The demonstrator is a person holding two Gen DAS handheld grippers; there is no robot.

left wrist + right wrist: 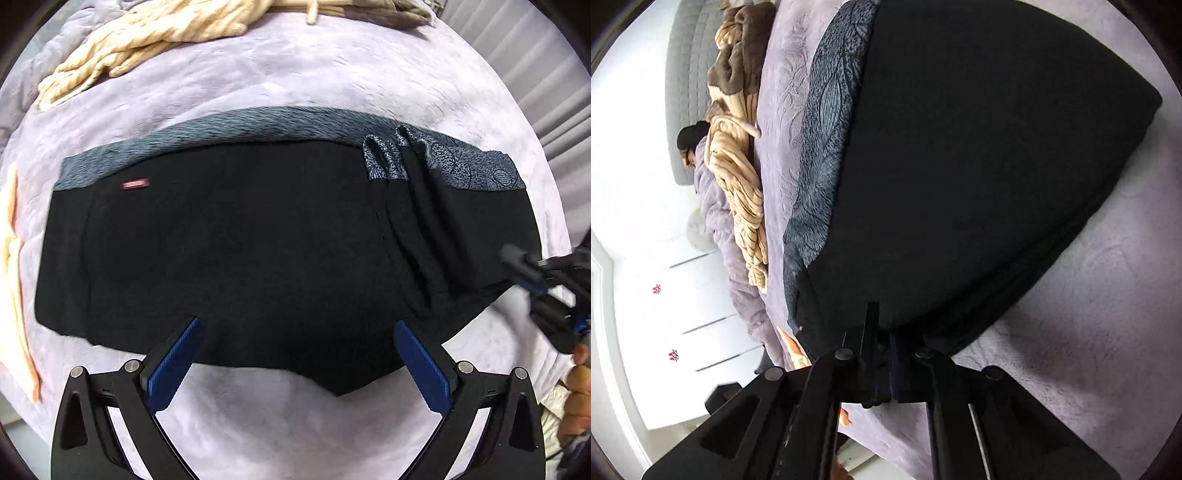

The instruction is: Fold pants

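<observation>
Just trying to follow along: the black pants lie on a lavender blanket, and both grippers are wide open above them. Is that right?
Not quite. Only the left gripper is open above the black pants on the lavender blanket. The right gripper is shut on the pants' edge, as the right wrist view shows.

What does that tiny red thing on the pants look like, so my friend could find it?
Find the lilac blanket on the bed, then the black pants spread across it. Just under their grey-blue patterned waistband, near one end, sits a tiny reddish label, the only red spot on the dark cloth.
</observation>
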